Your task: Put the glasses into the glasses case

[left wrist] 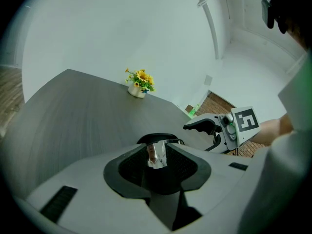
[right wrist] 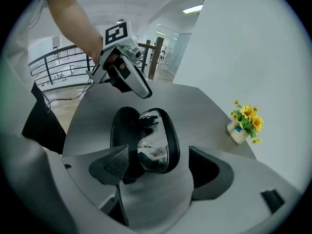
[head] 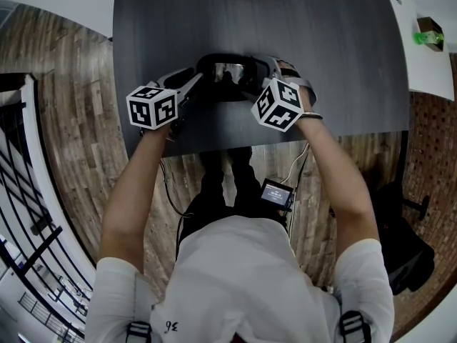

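The glasses case stands open near the front edge of the dark counter, between the two tools. The left tool has its jaws pressed together on the rim of the case's mirror-lined half. The right tool has its jaws wide apart, with the case just ahead of the gap and its black shell beside one jaw. A dark folded shape in the case's hollow may be the glasses; I cannot tell for sure. A small pot of yellow flowers sits well apart.
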`<state>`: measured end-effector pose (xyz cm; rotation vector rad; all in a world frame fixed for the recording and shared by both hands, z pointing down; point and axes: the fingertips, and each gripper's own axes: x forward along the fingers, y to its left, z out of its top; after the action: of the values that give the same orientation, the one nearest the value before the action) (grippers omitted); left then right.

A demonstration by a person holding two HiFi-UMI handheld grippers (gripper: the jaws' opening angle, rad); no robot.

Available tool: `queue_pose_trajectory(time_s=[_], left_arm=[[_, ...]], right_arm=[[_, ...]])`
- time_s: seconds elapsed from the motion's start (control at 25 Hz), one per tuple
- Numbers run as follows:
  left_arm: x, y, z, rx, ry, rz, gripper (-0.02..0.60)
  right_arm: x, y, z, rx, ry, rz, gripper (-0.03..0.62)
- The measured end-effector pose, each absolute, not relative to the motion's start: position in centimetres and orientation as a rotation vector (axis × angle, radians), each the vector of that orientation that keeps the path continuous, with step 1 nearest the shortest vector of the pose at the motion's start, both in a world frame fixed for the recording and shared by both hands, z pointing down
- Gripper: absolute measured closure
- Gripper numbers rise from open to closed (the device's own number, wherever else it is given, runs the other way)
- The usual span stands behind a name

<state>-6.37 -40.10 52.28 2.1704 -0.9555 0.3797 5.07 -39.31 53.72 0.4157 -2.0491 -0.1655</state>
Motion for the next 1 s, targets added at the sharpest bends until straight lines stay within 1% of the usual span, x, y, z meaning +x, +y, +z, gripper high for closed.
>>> queue_pose_trajectory(time_s=[0.16,0.2,0.24,0.36,0.4,0.44,0.6,0.88,1.0], left_arm=[[-5.9,-39.3,51.2,2.192,-0.956,0.362,0.443],[-5.9,-39.1,51.0,2.199,-0.954,0.357,0.443],[-5.8,-38.8,50.8,2.205,-0.952,0.353,0.443],[-5.4,-38.2,50.1,2.219,-0.949,0.34,0.443],[-5.3,-38.0,49.8,2.224,-0.949,0.334,0.446],[-5.2,-37.8,49.6,2.228,-0.948,0.329,0.448],[-5.0,-36.9,48.6,2.251,-0.95,0.311,0.464],[-4.6,-36.2,46.0,2.321,-0.967,0.277,0.531],[-4.5,-35.9,44.8,2.34,-0.967,0.248,0.545]], right_arm=[[5.7,-38.9,52.9,0.477,-2.072,-0.114,0.206],[5.8,-38.8,52.7,0.496,-2.075,-0.104,0.22],[6.0,-38.8,52.5,0.515,-2.075,-0.098,0.249],[6.7,-38.7,51.7,0.576,-2.071,-0.097,0.404],[7.0,-38.7,51.4,0.599,-2.07,-0.103,0.483],[7.2,-38.6,51.1,0.621,-2.069,-0.11,0.544],[7.9,-38.4,50.2,0.699,-2.066,-0.099,0.58],[8.7,-38.5,47.4,0.846,-2.074,-0.11,0.583],[9.1,-38.4,46.3,0.885,-2.082,-0.099,0.583]])
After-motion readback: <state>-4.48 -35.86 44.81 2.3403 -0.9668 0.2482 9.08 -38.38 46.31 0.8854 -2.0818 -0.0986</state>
